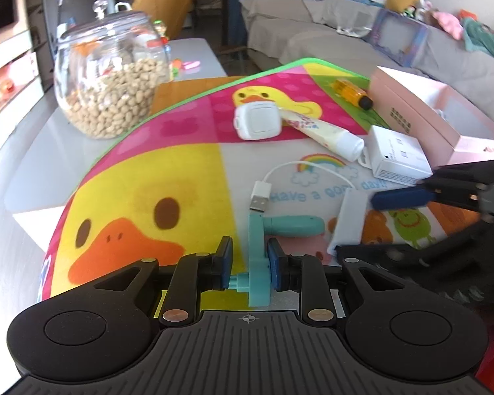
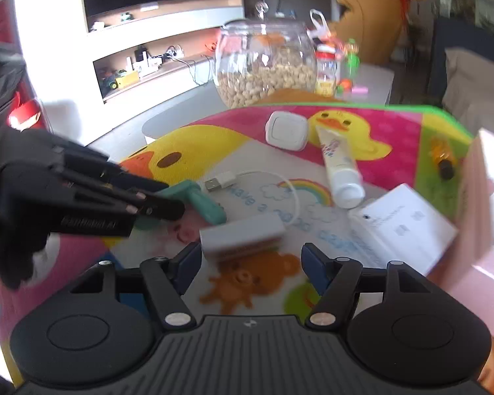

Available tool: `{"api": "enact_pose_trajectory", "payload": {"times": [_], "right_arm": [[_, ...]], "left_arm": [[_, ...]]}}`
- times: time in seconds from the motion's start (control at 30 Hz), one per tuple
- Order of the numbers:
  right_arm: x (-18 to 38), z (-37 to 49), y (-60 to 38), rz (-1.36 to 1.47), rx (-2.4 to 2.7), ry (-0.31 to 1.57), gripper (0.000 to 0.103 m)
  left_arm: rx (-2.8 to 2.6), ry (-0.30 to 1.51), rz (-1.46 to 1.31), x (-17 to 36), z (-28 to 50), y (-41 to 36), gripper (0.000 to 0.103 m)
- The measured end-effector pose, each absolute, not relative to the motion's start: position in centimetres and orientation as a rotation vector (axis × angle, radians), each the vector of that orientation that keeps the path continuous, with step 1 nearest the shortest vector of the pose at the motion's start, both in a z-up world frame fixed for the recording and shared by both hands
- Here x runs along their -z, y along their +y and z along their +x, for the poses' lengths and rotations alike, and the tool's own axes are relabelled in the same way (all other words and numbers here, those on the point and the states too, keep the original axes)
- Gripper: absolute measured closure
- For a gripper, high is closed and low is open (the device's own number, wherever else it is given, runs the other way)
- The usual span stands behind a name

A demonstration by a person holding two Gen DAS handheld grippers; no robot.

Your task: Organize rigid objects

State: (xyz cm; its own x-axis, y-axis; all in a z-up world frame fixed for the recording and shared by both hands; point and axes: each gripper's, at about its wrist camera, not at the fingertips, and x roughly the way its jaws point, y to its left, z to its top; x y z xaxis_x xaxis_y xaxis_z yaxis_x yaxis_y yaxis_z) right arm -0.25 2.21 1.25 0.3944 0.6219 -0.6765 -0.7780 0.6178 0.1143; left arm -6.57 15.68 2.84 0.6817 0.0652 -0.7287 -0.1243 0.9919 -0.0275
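A teal crank-shaped tool (image 1: pixel 258 256) lies on the colourful duck mat (image 1: pixel 131 177), and my left gripper (image 1: pixel 250 258) is shut on its near bar, tips low on the mat. In the right wrist view the left gripper (image 2: pixel 168 209) comes in from the left onto the teal tool (image 2: pixel 201 202). My right gripper (image 2: pixel 251 265) is open, its fingertips just short of a white USB adapter (image 2: pixel 243 233) with a cable and plug (image 2: pixel 219 181). From the left wrist view, the right gripper (image 1: pixel 355 223) straddles that adapter (image 1: pixel 349 220) without pressing it.
Farther back on the mat lie a white square device (image 1: pixel 258 121), a cream tube (image 1: pixel 322 131), a small white box (image 1: pixel 398 158) and an orange bottle (image 1: pixel 352 93). An open pink box (image 1: pixel 411 108) stands at the right. A glass jar of nuts (image 1: pixel 108 75) stands far left.
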Motion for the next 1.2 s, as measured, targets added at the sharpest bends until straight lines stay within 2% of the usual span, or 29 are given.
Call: {"api": "enact_pose_trajectory", "payload": {"times": [0.1,0.27,0.73,0.93,1.0,1.13,1.2], "right_arm": [[-1.5,1.0,3.2,-0.191,-0.873,0.771,0.039],[-1.9,0.2,1.9,-0.224,-0.835,0.739,0.039],[-2.1,-3.9,-10.6,-0.283,-0.718,0.737,0.039],[-1.2,-3.2,-12.3,-0.227,-0.676,0.733,0.033],[-1.0,-3.3,-12.1,-0.227,-0.685,0.728,0.025],[-0.7,-3.6,-11.5,-0.254,-0.691,0.71,0.017],[-0.7,-3.5,-11.5,-0.25,-0.7,0.716,0.014]], "left_arm": [[-0.106,0.813,-0.08,-2.9,-6.8,15.8,0.078],[-0.072,0.803,-0.076,-2.7,-7.0,15.4,0.078],[0.095,0.804,-0.004,-2.6,-6.6,9.8,0.078],[0.161,0.812,0.065,-2.5,-6.7,7.2,0.077],[0.202,0.821,0.057,-2.4,-6.6,6.9,0.076],[0.245,0.839,0.068,-2.5,-6.3,6.2,0.062],[0.248,0.842,0.1,-2.5,-6.4,5.7,0.061]]}}
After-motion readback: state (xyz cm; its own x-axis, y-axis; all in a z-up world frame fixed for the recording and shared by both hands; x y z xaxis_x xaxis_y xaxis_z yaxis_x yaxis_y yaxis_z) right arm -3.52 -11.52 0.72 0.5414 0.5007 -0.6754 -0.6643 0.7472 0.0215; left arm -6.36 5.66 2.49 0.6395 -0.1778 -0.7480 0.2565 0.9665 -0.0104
